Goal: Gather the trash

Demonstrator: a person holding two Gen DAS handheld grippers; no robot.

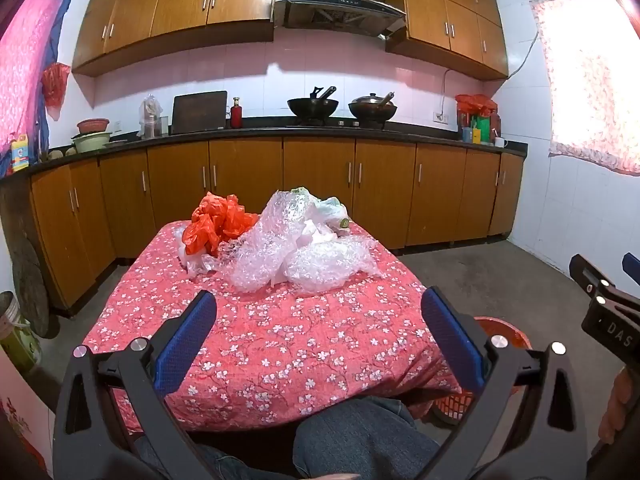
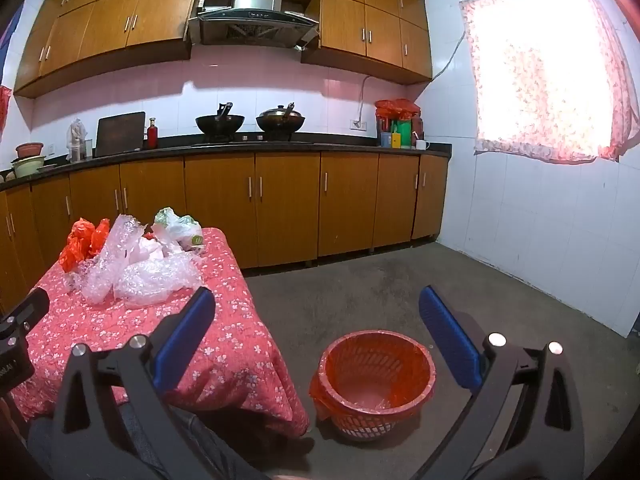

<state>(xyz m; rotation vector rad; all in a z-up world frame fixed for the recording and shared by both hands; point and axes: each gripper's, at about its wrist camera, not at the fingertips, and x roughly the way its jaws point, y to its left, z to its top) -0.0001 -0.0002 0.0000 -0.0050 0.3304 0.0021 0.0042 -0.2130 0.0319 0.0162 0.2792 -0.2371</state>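
While spread wide and gripping nothing, left gripper (image 1: 318,334) fingers (image 1: 188,344) above near edge of bench (image 1: 280,352) under red floral cloth; right gripper (image 2: 318,334) fingers (image 2: 450,340) likewise apart, empty, over grey floor. Just beside bench, red plastic mesh basket (image 2: 376,384) with red liner. Farther back on bench: crumpled clear bubble wrap (image 1: 288,252), orange plastic bag (image 1: 216,224), white-green bag (image 2: 180,228).

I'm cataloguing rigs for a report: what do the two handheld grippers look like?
Both match: the left gripper and right gripper have black angular frames with silver round bolts and two blue textured fingers. The right gripper's body shows white lettering in the left wrist view.
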